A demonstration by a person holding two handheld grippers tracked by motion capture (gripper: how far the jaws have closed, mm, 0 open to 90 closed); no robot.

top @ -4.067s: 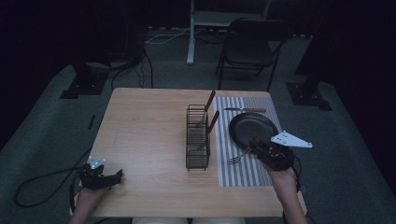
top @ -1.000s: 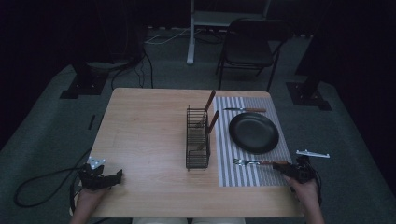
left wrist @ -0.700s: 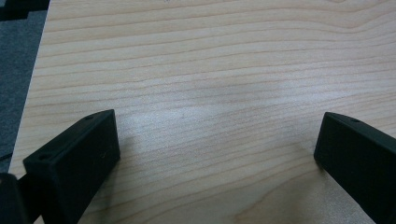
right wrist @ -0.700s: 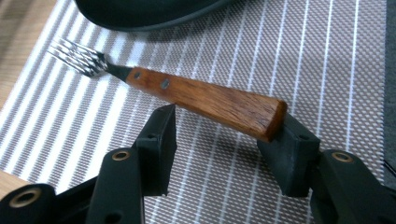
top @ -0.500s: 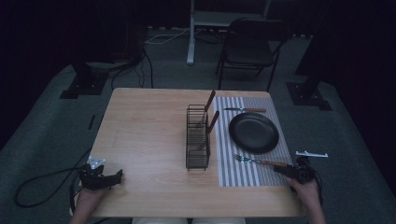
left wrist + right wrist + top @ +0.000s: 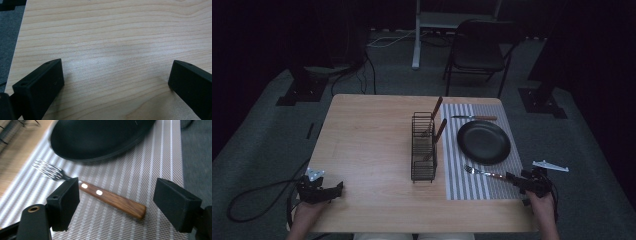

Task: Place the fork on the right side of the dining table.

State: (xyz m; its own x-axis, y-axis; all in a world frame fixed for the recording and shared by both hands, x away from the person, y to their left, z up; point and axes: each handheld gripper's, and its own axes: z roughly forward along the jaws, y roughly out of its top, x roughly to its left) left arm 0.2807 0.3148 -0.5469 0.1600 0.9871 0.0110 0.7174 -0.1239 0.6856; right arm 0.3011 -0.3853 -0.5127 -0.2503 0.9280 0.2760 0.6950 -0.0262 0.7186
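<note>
The right gripper (image 6: 523, 182) sits at about four o'clock on the counter (image 6: 367, 145), at the near right corner of the striped placemat (image 6: 454, 170), with a hand (image 6: 542, 202) behind it. Its jaws have just been opening and now stand wide apart; in the right gripper view the fork (image 6: 97, 193) lies flat on the placemat (image 6: 155, 165) between them, its wooden handle with two pale rivets clear of both pads, so nothing grips it. The tines point toward ten o'clock in that view, and the handle's butt end lies toward four o'clock, nearer the right jaw without touching it. From the high view the fork (image 6: 484, 173) rests just beyond the gripper, at about seven o'clock from the black plate (image 6: 483, 142), near its rim but apart from it, with the tines pointing toward the wire cutlery rack (image 6: 423, 150). The plate (image 6: 100, 137) shows in the right gripper view as a dark curved rim just beyond the tines. A knife (image 6: 474, 118) lies on the placemat at twelve o'clock from the plate. Two wooden-handled utensils (image 6: 435, 130) stand tilted in the rack. The left gripper (image 6: 319, 190) rests at the near left corner of the counter, about eight o'clock, and in the left gripper view its jaws stand wide open over bare wood (image 6: 112, 50), holding nothing.
</note>
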